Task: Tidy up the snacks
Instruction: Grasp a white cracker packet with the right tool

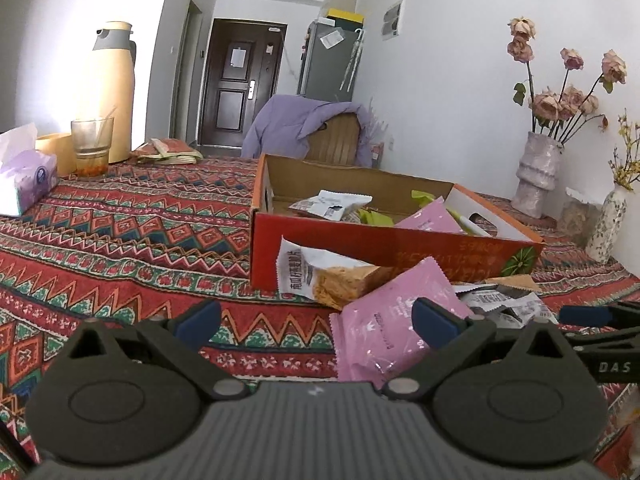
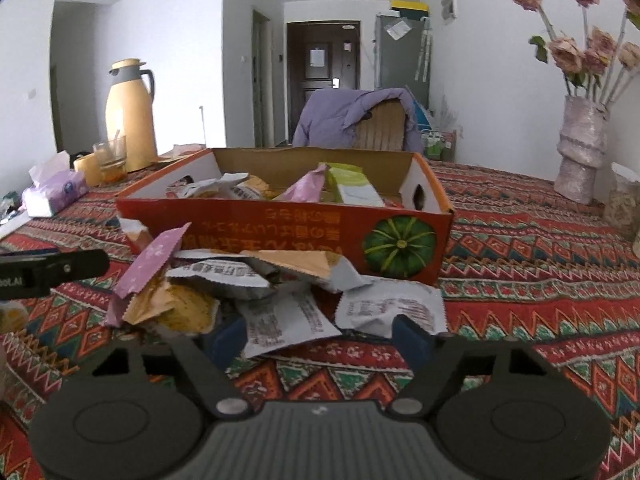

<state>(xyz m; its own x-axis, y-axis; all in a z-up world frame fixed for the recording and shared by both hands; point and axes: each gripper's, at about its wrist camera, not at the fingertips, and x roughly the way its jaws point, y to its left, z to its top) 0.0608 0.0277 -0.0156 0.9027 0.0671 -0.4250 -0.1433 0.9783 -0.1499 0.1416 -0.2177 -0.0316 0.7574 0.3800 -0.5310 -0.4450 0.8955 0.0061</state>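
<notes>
Fingers of the right gripper (image 2: pixel 316 338) stand part-open around a grey-white printed foil snack packet (image 2: pixel 286 320), not yet pinching it. The left gripper (image 1: pixel 316 320) is spread wide over a pink foil snack packet (image 1: pixel 384 328), holding nothing. Beyond them, a loose heap of packets lies on the patterned red cloth of the counter (image 1: pixel 120 240), just before the orange cardboard box (image 2: pixel 304 224), where several packets already sit. By my judgement, about half remains.
</notes>
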